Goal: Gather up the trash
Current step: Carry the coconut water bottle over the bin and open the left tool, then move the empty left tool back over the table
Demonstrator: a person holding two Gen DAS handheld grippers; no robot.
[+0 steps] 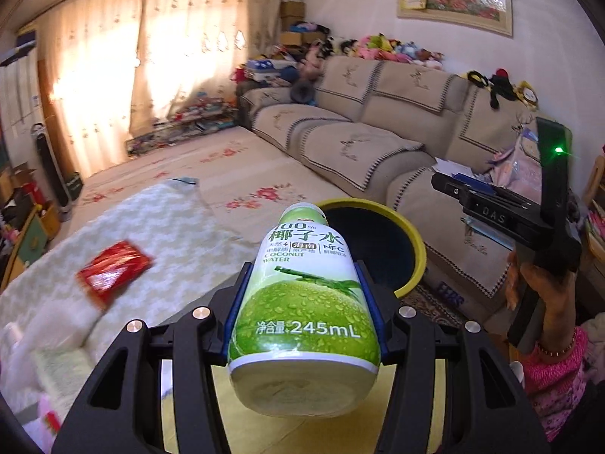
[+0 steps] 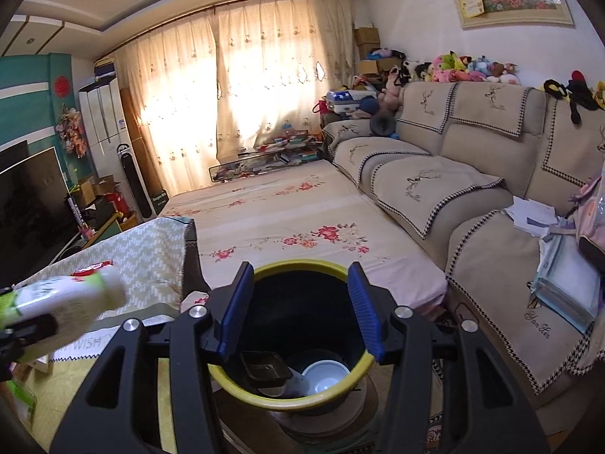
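My left gripper (image 1: 302,302) is shut on a green and white coconut water bottle (image 1: 302,302), held in the air with its cap pointing toward a dark trash bin with a yellow rim (image 1: 414,242). The bottle also shows at the left of the right wrist view (image 2: 64,299). My right gripper (image 2: 300,302) is open and empty above the bin (image 2: 302,401), which holds a black tray (image 2: 264,369) and a white cup (image 2: 325,374). The right gripper also shows in the left wrist view (image 1: 491,204), to the right of the bin. A red wrapper (image 1: 113,272) lies on the table cloth.
A beige sofa (image 2: 453,174) runs along the right, with papers (image 2: 537,215) on its near seat. A floral-covered bed (image 2: 287,219) lies behind the bin. A cloth-covered table (image 1: 159,234) is at the left. A TV (image 2: 30,204) stands at the far left.
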